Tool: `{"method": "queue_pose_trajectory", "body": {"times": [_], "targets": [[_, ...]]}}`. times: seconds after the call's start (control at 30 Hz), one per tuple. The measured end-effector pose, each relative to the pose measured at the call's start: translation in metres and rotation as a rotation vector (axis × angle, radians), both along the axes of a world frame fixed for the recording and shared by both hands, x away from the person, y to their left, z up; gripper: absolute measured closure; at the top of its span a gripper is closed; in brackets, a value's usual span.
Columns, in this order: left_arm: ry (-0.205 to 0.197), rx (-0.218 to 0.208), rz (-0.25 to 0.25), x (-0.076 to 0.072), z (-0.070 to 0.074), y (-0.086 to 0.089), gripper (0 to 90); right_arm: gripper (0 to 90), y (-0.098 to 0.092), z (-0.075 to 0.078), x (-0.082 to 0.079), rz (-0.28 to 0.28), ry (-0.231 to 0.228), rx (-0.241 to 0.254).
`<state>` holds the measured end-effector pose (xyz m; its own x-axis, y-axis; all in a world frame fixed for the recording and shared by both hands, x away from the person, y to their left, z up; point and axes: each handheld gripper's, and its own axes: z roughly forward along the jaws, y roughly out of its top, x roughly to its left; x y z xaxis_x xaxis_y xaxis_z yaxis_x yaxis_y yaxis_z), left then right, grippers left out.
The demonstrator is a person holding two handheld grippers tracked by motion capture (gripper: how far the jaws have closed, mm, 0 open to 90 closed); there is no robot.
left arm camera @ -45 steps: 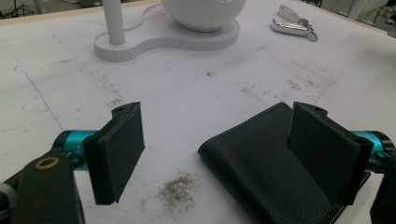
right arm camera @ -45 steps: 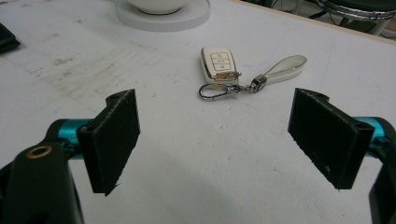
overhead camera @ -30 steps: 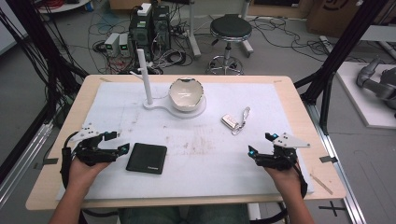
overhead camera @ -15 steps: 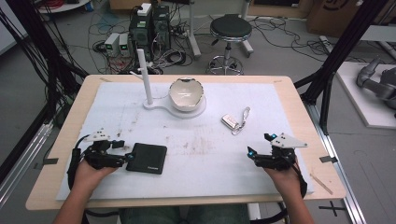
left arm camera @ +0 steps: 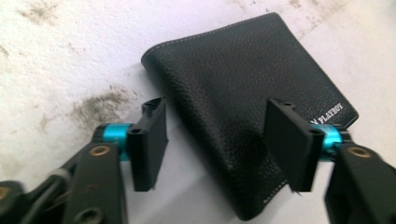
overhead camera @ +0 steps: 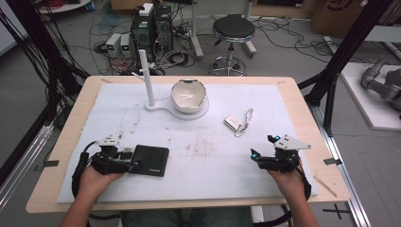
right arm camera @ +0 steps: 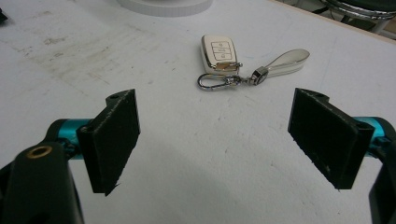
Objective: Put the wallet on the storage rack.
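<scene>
The left gripper (left arm camera: 212, 140) has its fingers half-spread, just closing around the wallet (left arm camera: 243, 107) corner, which lies flat at seven o'clock on the surface (overhead camera: 283, 118). Push deeper before pinching.

Table (overhead camera: 302, 101): stained white mat (overhead camera: 118, 113) (wallet (overhead camera: 150, 160), key fob (overhead camera: 232, 122)).

Surface (overhead camera: 302, 101): pale wood, white stained mat on top.
Floor (overhead camera: 283, 52): grey, cables strewn at 12 o'clock.
Stool (overhead camera: 233, 29): round black seat, 12 o'clock.
Computer towers (overhead camera: 151, 23): 11 o'clock.
Frame struts (overhead camera: 347, 52): black, 2 o'clock.
</scene>
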<state>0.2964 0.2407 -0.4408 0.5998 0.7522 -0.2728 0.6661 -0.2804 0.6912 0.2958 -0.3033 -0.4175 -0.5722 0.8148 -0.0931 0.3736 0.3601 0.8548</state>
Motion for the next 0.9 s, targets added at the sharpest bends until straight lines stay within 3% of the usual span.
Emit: {"method": "queue_pose_trajectory", "body": {"times": [0.17, 0.23, 0.37, 0.53, 0.67, 0.9], "targets": [[0.033, 0.009, 0.022, 0.000, 0.003, -0.003, 57.1, 17.1, 0.002, 0.000, 0.000, 0.008, -0.003, -0.010], [0.050, -0.013, 0.025, 0.001, 0.003, 0.000, 60.1, 17.1, 0.003, 0.000, 0.000, 0.011, -0.001, -0.012], [0.043, -0.057, 0.019, 0.001, 0.002, 0.005, 72.7, 17.1, 0.005, 0.000, -0.001, 0.016, -0.004, -0.026], [0.010, -0.047, 0.007, 0.002, 0.006, 0.001, 80.7, 17.1, 0.006, -0.001, -0.001, 0.022, -0.002, -0.028], [-0.018, -0.091, -0.004, 0.001, 0.011, 0.003, 82.3, 17.1, 0.006, -0.001, -0.001, 0.026, -0.004, -0.033], [-0.118, -0.166, -0.039, -0.004, 0.030, 0.000, 83.3, 17.1, 0.004, -0.001, -0.001, 0.024, -0.004, -0.031]]}}
